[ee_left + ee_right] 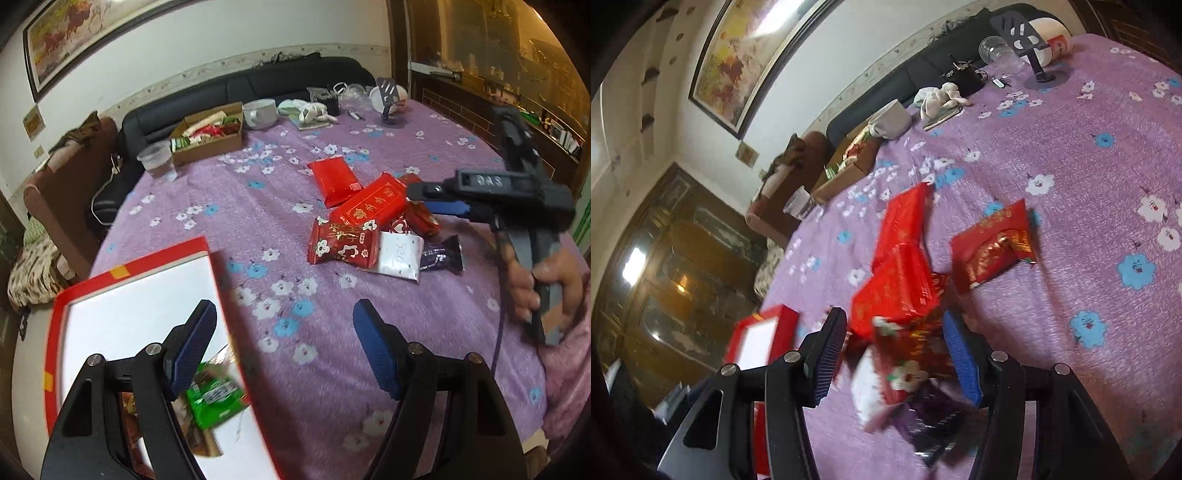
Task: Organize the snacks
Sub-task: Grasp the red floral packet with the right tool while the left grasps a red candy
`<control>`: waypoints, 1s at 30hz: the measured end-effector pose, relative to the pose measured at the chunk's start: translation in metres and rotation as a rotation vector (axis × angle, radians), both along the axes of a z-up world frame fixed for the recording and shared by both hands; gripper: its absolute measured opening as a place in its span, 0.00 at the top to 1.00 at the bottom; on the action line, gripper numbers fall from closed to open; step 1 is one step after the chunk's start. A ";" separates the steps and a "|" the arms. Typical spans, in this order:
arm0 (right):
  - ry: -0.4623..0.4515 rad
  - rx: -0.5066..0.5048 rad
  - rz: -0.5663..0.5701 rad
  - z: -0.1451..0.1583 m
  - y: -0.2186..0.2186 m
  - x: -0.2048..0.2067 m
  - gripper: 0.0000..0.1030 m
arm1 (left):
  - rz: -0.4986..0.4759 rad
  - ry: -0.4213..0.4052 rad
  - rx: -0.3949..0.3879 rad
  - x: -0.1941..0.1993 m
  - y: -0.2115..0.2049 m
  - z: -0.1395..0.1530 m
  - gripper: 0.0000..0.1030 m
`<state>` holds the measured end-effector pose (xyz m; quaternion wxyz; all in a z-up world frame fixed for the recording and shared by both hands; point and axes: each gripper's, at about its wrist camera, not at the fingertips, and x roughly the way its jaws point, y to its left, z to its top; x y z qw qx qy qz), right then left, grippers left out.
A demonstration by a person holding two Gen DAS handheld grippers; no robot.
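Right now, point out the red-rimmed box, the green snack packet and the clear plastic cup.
red-rimmed box (147,295): left wrist view, white inside floor.
green snack packet (214,400): left wrist view, middle of the wrapper.
clear plastic cup (157,160): left wrist view, side wall.

A home living room: a table under a purple floral cloth (236,221) sits before a black leather sofa (221,92), beneath a framed horse painting (66,33), with a dark wooden display cabinet (517,74) alongside and a bowl (260,112) set out.
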<state>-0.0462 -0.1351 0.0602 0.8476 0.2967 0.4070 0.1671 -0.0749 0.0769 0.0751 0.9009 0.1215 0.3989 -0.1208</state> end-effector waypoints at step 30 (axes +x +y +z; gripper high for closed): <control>0.040 0.104 -0.082 -0.008 -0.031 -0.007 0.59 | -0.061 0.037 0.006 0.082 -0.064 -0.039 0.26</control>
